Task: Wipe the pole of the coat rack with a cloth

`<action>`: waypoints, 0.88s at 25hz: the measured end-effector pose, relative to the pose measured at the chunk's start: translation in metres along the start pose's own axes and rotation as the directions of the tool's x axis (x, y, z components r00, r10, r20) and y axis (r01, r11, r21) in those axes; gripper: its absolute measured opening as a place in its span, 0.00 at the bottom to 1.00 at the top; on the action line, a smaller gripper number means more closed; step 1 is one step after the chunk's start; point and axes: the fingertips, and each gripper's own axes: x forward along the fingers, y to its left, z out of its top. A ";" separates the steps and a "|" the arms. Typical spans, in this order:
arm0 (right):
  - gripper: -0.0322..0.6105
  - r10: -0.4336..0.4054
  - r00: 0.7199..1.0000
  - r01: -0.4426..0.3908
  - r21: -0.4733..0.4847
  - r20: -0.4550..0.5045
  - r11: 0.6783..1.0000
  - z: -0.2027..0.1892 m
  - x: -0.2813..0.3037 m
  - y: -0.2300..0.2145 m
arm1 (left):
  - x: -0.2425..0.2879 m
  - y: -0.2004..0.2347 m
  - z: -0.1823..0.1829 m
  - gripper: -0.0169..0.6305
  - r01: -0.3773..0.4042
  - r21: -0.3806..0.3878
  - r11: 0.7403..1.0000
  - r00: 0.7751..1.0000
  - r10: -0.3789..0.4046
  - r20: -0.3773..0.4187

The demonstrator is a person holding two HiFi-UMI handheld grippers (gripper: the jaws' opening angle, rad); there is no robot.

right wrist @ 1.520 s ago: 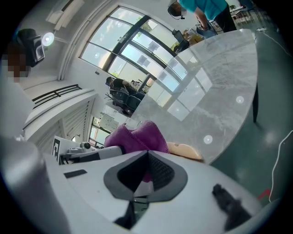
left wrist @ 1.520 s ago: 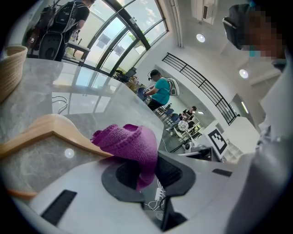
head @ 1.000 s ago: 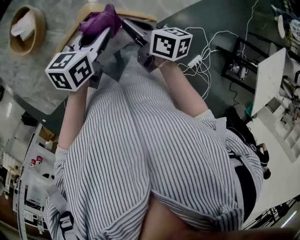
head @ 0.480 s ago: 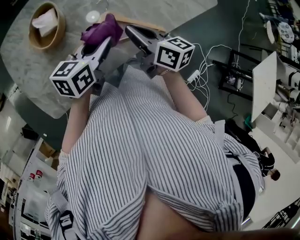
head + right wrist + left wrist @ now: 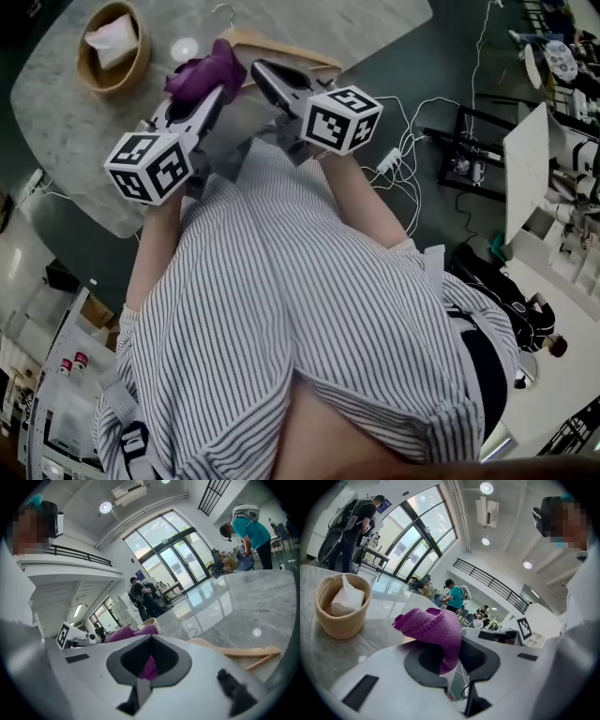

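Observation:
A purple cloth (image 5: 204,67) is bunched between the jaws of my left gripper (image 5: 200,86), which is shut on it above the table's near edge. In the left gripper view the cloth (image 5: 433,627) bulges up out of the left gripper (image 5: 451,652). My right gripper (image 5: 269,77) is just to the right, jaws together with nothing held. In the right gripper view the right gripper (image 5: 150,663) points toward the cloth (image 5: 125,633), seen just beyond its jaws. No coat rack pole shows in any view.
A grey marble table (image 5: 75,141) carries a woven basket (image 5: 114,49) with white tissue and a wooden hanger (image 5: 277,42). White cables (image 5: 403,127) trail on the dark floor to the right, near a black stand (image 5: 469,141). People stand in the background hall.
More of the table and the basket has come into the head view. Both grippers keep the same pose side by side, and the cloth stays in the left one.

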 end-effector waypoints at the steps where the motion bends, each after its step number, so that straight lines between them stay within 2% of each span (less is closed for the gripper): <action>1: 0.07 0.002 1.000 -0.002 0.000 0.005 1.000 0.001 -0.002 0.000 | 0.002 -0.002 0.000 0.15 0.002 0.001 1.000 1.000 -0.002 0.003; 11: 0.07 -0.040 0.999 0.040 -0.029 0.007 0.999 0.000 -0.013 0.002 | -0.001 -0.009 0.001 0.15 -0.012 -0.011 1.000 0.999 0.013 0.043; 18: 0.07 -0.023 0.998 0.026 -0.046 0.060 0.999 0.014 -0.028 -0.001 | 0.009 -0.021 0.007 0.15 -0.038 -0.018 0.999 0.998 0.039 0.058; 22: 0.07 -0.018 0.999 0.020 -0.058 0.042 0.998 0.016 -0.023 -0.005 | 0.010 -0.018 0.004 0.15 -0.061 -0.018 0.998 0.996 0.062 0.061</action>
